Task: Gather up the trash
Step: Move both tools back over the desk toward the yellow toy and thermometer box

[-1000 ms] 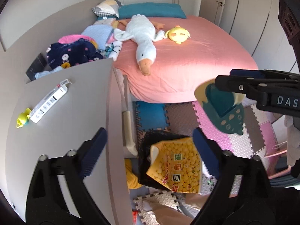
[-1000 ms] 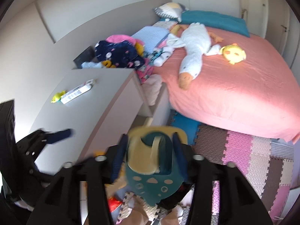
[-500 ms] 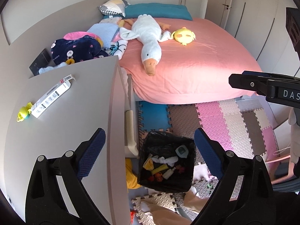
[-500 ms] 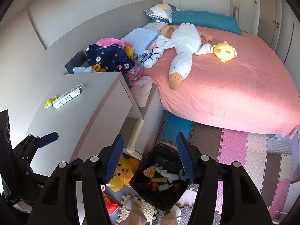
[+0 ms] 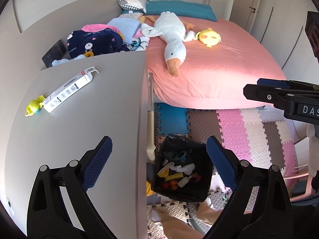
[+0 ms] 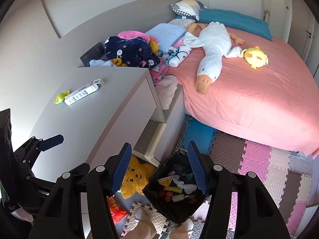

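Both grippers are empty. The left gripper (image 5: 159, 163) is seen at the bottom of the left-wrist frame with its blue-padded jaws wide apart; the right gripper (image 6: 158, 167) sits at the bottom centre of its own frame, jaws apart with nothing between them.

The trash bin (image 5: 199, 191), lined with a crinkled black plastic bag, stands on the foam floor mat (image 5: 235, 131) at lower centre, just beside the dresser (image 5: 89, 123). Assorted scraps are already inside.

Judged next step: fetching the white carton (image 5: 68, 90), a long flat rectangular cardboard box lying at the left of the smooth matt dresser top. It is best gripped across its narrow width near the middle, so it stays level. The small yellow plastic piece (image 5: 33, 107) touching its end is probably a toy; its status is unclear.
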Motion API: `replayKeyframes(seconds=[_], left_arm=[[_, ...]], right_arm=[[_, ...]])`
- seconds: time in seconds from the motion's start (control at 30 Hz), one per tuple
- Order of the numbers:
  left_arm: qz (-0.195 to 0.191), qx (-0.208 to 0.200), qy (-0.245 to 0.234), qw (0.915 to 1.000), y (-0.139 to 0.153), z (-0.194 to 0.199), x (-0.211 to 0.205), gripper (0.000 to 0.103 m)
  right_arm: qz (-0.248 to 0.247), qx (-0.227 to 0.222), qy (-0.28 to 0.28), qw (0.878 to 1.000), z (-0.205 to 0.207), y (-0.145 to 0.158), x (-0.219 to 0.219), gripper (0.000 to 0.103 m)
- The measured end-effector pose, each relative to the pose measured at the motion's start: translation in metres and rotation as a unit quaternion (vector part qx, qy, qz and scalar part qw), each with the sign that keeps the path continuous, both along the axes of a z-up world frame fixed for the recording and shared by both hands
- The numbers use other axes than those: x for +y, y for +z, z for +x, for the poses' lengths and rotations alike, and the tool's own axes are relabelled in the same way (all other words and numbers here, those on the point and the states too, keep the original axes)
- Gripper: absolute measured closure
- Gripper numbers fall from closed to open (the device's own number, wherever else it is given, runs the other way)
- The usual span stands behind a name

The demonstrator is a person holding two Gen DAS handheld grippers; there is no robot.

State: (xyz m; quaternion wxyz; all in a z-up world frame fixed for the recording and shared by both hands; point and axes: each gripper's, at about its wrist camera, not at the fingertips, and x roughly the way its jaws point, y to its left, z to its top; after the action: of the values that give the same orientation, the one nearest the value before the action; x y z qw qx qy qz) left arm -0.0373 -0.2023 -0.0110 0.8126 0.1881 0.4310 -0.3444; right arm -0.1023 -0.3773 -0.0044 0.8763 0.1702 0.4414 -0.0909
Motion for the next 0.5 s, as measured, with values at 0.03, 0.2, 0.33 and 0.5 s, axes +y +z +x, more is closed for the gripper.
replayKeyframes(seconds=[0.03, 0.2, 0.33, 0.5], left_arm=[[0.0, 0.001, 0.005, 1.0, 0.0, 0.003, 0.004, 0.011], [0.003, 0.003, 0.03, 0.9995, -0.002, 0.016, 0.023, 0.011], [0.003, 0.004, 0.048, 0.9988, -0.002, 0.025, 0.04, 0.011], [0.004, 0.007, 0.07, 0.9975, -0.003, 0.035, 0.062, 0.011]], right_arm=[[-0.001, 0.001, 0.006, 1.0, 0.003, 0.0, 0.003, 0.044], [-0.002, 0.005, 0.031, 1.0, 0.021, -0.002, 0.02, 0.044], [-0.003, 0.008, 0.049, 0.999, 0.035, -0.002, 0.034, 0.044], [-0.004, 0.01, 0.074, 0.997, 0.051, -0.003, 0.055, 0.044]])
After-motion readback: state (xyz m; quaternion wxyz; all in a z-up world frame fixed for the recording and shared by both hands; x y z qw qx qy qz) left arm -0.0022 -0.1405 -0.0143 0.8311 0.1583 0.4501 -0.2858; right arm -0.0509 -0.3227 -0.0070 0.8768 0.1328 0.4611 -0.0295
